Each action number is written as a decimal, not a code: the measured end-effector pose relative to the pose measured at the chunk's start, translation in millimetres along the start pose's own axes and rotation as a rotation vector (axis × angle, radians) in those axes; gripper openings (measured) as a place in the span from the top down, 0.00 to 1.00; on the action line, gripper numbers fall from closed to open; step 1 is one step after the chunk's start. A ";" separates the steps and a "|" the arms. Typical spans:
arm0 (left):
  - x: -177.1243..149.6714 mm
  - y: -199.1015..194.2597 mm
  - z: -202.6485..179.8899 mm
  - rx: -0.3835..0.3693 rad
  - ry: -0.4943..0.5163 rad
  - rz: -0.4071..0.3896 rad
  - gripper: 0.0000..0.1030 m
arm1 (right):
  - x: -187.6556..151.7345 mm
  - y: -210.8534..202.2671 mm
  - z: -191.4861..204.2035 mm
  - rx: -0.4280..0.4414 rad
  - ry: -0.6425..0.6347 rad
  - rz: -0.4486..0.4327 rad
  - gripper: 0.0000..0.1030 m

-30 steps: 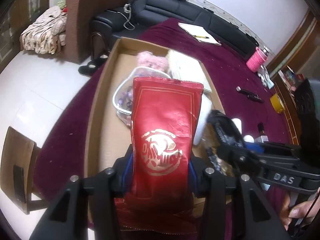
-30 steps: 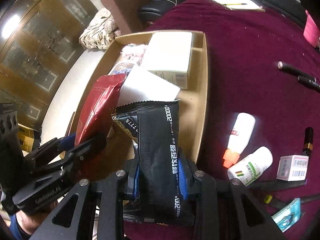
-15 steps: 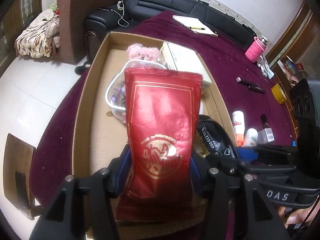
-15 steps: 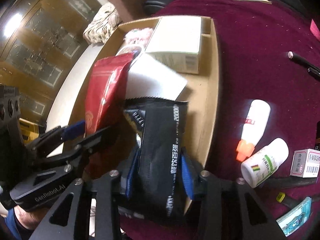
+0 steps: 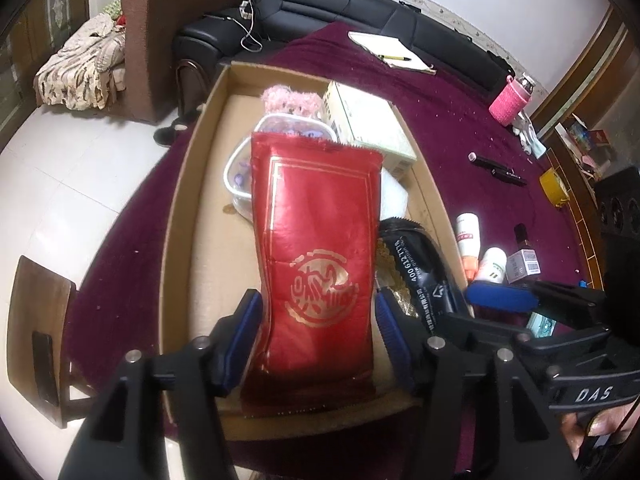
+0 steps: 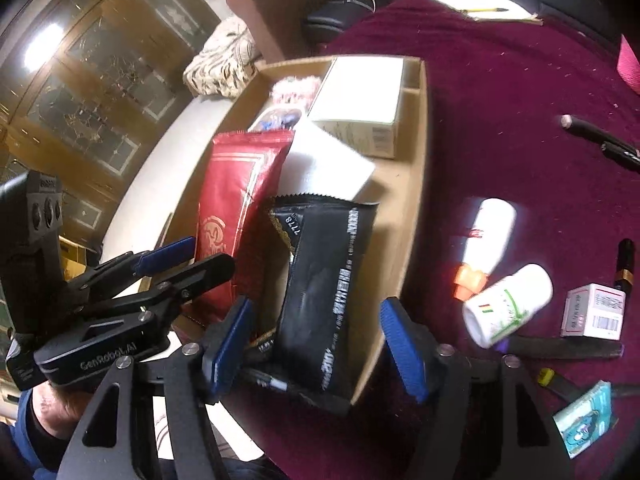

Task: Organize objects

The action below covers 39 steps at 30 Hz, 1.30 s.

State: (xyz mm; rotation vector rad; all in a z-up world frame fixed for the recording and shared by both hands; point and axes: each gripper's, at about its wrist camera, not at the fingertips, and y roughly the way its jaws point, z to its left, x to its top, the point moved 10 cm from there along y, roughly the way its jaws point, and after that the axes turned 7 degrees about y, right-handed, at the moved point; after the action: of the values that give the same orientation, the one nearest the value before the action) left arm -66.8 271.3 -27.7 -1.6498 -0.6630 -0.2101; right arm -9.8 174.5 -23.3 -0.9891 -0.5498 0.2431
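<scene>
A red foil pouch (image 5: 316, 248) with a gold emblem lies in the cardboard box (image 5: 176, 220), leaning on a clear tub. My left gripper (image 5: 318, 336) straddles its lower part; its jaws are opening and the blue pads stand just off the pouch's edges. Right beside it, a black pouch (image 6: 328, 288) with white lettering rests in the box's near right corner. My right gripper (image 6: 316, 344) is around the black pouch with its jaws opening and a clear gap on each side. In the right wrist view, the left gripper (image 6: 192, 260) shows at the red pouch (image 6: 236, 208).
The box (image 6: 416, 200) also holds a white carton (image 5: 368, 128), a pink plush toy (image 5: 292, 98), a clear tub (image 5: 240, 168) and a white packet (image 6: 328, 160). Two white bottles (image 6: 508, 304), a small carton (image 6: 592, 312), pens (image 5: 496, 168) and a teal packet (image 6: 584, 416) lie on the maroon cloth.
Both grippers' jaws have widened and let go of their pouches. The red pouch and the black pouch have sunk into the box. The right gripper has drawn back a little.
</scene>
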 end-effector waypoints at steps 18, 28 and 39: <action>19.3 -6.7 -100.2 -0.054 0.158 -0.035 0.43 | -16.0 -84.7 -122.2 -0.024 0.291 -0.135 0.21; -11.7 26.7 -225.2 -0.211 0.421 0.082 0.38 | -40.9 -134.6 -213.6 -0.059 0.491 -0.210 0.20; -52.5 66.4 -307.1 -0.207 0.642 0.166 0.26 | -75.0 -170.2 -268.2 -0.091 0.586 -0.228 0.20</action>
State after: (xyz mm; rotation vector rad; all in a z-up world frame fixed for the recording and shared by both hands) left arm -3.9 -40.4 -48.1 -1.6928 -0.0166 -0.6700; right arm 64.2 -143.4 -19.3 -1.0182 -0.1323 -0.2751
